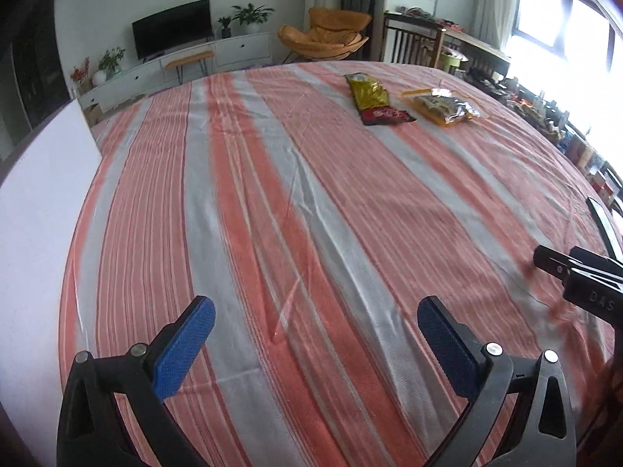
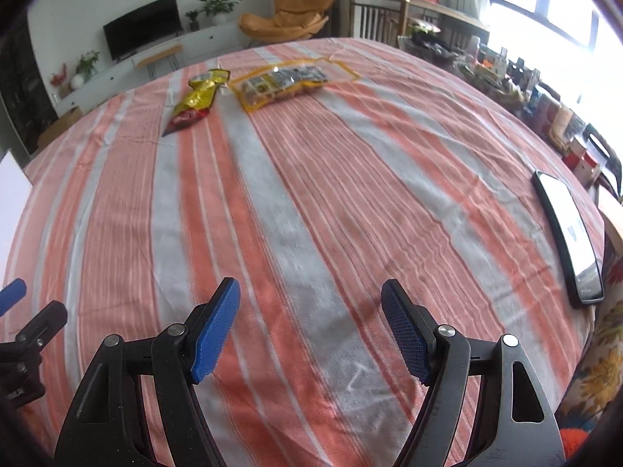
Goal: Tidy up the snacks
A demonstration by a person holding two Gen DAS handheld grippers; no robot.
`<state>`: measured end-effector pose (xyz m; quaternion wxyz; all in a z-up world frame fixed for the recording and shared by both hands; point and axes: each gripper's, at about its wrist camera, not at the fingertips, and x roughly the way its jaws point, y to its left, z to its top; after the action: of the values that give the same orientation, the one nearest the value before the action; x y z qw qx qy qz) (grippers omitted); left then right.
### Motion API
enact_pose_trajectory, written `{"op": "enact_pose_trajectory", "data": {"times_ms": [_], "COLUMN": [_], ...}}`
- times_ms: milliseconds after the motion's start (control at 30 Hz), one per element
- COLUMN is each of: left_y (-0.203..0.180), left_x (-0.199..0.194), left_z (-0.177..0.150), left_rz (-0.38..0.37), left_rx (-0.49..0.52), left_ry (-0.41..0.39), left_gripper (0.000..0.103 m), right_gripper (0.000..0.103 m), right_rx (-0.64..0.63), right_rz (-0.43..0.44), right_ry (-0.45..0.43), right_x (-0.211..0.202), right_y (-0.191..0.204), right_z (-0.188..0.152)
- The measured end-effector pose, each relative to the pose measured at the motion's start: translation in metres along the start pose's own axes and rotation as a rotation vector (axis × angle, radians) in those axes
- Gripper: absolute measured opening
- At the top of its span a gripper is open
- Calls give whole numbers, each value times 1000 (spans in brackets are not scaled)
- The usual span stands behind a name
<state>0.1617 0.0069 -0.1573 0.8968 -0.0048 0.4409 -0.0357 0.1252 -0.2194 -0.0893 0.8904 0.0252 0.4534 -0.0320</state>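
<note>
**Both claws empty, snacks at the far end of the desk**

We see both claws hanging over the near part of the striped tablecloth point(image 2: 311, 194), each spread with nothing between the blue pads. The left claw point(image 1: 315, 346) stands very wide; the right claw point(image 2: 311, 334) is spread somewhat less.

The snacks lie well apart from us, toward the far edge of the desk. There are two: a gold and red snack bag point(image 2: 198, 99) and, just beside it, a clear pouch with a yellow border point(image 2: 288, 81) holding small wrapped pieces. From the right claw, the gold bag lies ahead and to the left, its long axis running roughly away from us; the pouch lies nearly straight ahead, its long axis running more across our view. From the left claw, both sit ahead and to the right. We judge that the gold bag falls to the left claw and the pouch to the right, though neither is plainly nearer.

A dark phone point(image 2: 568, 233) rests near the right edge. We cannot read the printing on either packet, nor tell whether they touch. No bin or tray for the snacks shows anywhere.
</note>
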Motion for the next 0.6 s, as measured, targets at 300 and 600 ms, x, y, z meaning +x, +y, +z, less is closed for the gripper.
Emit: {"op": "enact_pose_trajectory", "data": {"times_ms": [300,600], "left_y": [-5,-5], "left_x": [12,11], "left_z": [0,0], "left_rz": [27,28], "left_rx": [11,12], "left_ry": [33,33], "left_gripper": [103,103], "right_gripper": [80,85], "right_rx": [-10,-8], "right_rz": [-9,-10], "right_ry": [12,7], "right_x": [1,1], "right_y": [2,3], "right_z": [-3,-3]}}
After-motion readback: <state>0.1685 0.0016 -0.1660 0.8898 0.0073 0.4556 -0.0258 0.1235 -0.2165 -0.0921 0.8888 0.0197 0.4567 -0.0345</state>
